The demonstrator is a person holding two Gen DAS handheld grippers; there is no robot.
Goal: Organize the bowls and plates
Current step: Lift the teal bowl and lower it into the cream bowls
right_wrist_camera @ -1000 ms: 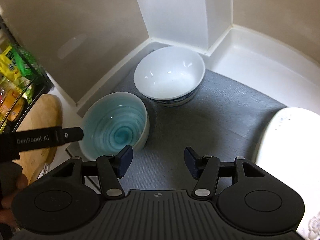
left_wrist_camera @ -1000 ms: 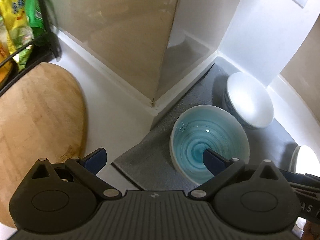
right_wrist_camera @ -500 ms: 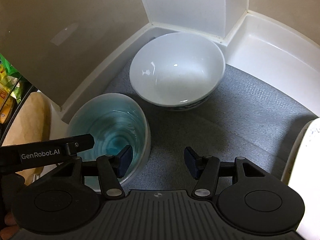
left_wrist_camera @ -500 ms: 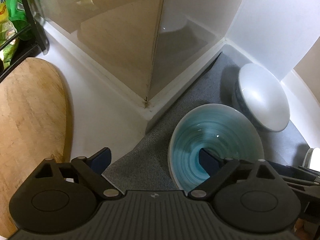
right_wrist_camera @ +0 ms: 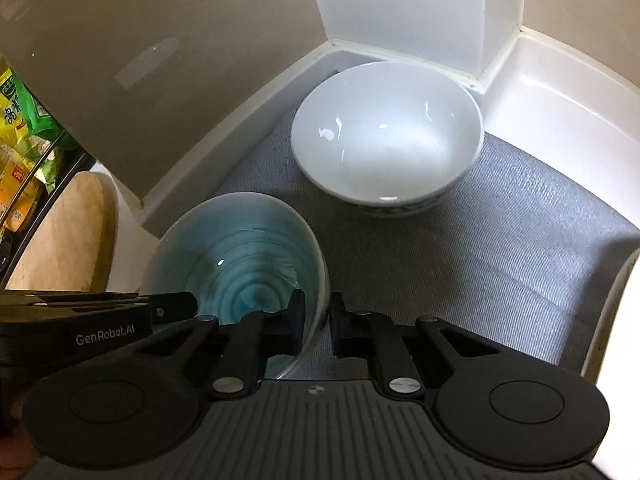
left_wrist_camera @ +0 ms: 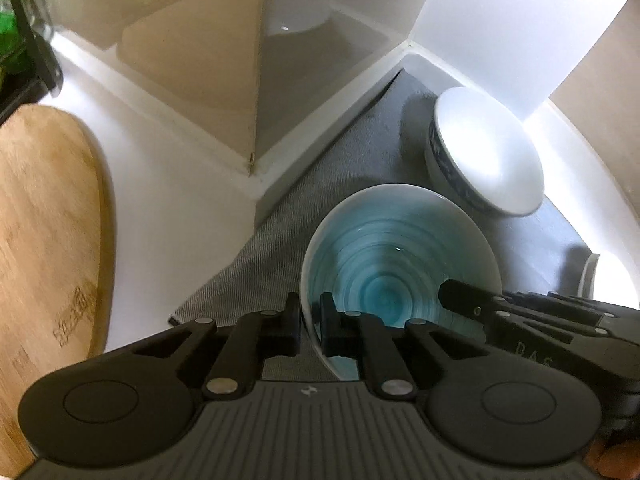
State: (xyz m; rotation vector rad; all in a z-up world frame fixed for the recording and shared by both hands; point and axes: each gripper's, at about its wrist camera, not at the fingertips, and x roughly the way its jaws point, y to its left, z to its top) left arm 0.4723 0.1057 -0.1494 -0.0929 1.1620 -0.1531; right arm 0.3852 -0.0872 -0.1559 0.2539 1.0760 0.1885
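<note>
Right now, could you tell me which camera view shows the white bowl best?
The right wrist view: the white bowl sits near centre, its whole rim and empty inside visible. The left wrist view shows the bowl squeezed at the right edge, side-on, though its blue outer pattern shows there.

The left hand-held gripper has just closed its jaws on the near rim of the blue bowl, one pad outside the wall, one inside. The right hand-held gripper reaches in over the bowl's opposite rim. The bowl sits on a grey mat, a white bowl just behind it. A wooden board lies at left on the white tabletop.
</note>
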